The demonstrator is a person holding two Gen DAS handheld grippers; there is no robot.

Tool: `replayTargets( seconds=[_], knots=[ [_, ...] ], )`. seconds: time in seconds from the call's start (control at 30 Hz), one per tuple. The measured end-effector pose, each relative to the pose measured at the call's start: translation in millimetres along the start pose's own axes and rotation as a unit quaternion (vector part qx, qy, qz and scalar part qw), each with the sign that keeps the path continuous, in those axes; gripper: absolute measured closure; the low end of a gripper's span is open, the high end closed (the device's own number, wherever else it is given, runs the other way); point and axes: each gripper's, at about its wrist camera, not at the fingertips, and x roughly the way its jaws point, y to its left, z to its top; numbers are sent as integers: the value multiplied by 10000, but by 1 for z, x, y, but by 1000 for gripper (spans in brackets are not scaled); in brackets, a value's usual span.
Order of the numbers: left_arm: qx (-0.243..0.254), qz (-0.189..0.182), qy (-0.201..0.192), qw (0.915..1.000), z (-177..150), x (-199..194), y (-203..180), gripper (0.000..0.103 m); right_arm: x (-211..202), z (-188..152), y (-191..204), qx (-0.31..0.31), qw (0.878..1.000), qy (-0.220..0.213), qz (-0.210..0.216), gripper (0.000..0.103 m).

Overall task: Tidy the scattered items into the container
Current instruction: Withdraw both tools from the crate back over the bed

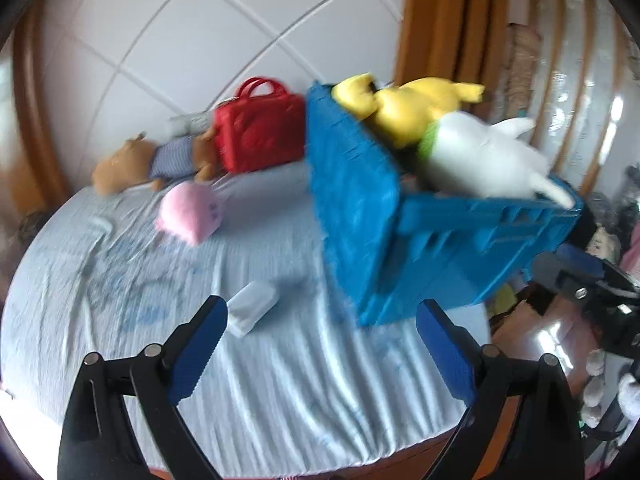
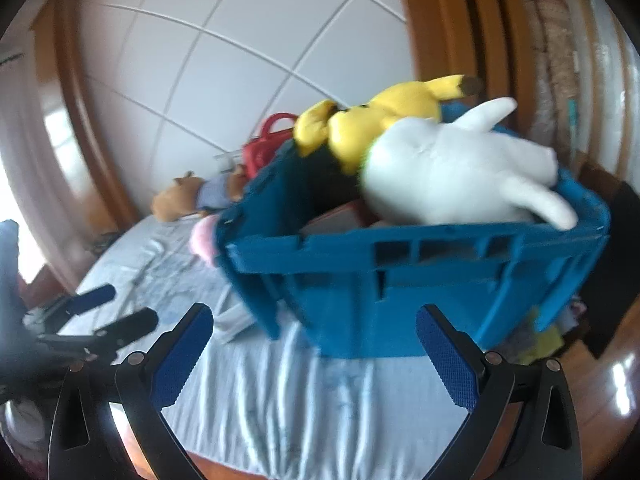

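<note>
Left wrist view: nearest me, my left gripper (image 1: 322, 322) hangs with its blue-padded jaws wide apart and nothing between them, just over the rumpled pale blue sheet of the bed (image 1: 280, 392). A small white packet (image 1: 253, 309) lies on the sheet just past my left pad. Beyond it the blue crate (image 1: 360, 208) stands on the bed near its right edge, stuffed with a yellow plush (image 1: 404, 110) and a white plush (image 1: 484, 160) that bulge above the rim. A pink plush (image 1: 190, 212) lies on the sheet left of the crate, apart from it. Further back, against the white panelled wall (image 1: 180, 32), a brown teddy bear (image 1: 140, 164) in a striped top lies touching a red handbag (image 1: 260, 132). Orange curtains (image 1: 444, 20) hang right of the wall. My right gripper (image 1: 580, 288) shows at the right edge.

Right wrist view: my right gripper (image 2: 316, 344) also has its jaws spread wide and empty above the sheet (image 2: 320, 408), facing the crate (image 2: 420, 280), which looks tilted. The white plush (image 2: 452, 176) and yellow plush (image 2: 384, 116) top it. The bear (image 2: 188, 198), handbag (image 2: 268, 148) and a sliver of pink plush (image 2: 202, 240) peek out left of it. My left gripper (image 2: 108, 312) is blurred at the left. Glossy wooden floor (image 2: 608, 392) shows at the right.
</note>
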Motion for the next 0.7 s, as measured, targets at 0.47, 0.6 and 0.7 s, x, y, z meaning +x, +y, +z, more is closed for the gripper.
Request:
replayTargets(
  seconds=[0.47, 0.6, 0.7],
  knots=[
    [-183, 371, -45, 9991, -28, -30, 88, 7, 28, -27, 86, -250, 9984, 367, 356, 0],
    [-125, 318, -97, 9994, -27, -41, 125, 7, 31, -26, 115, -41, 9992, 257, 317, 0],
    [-117, 279, -144, 9994, -29, -48, 155, 7, 37, -24, 146, -1, 9996, 195, 222, 0]
  ],
)
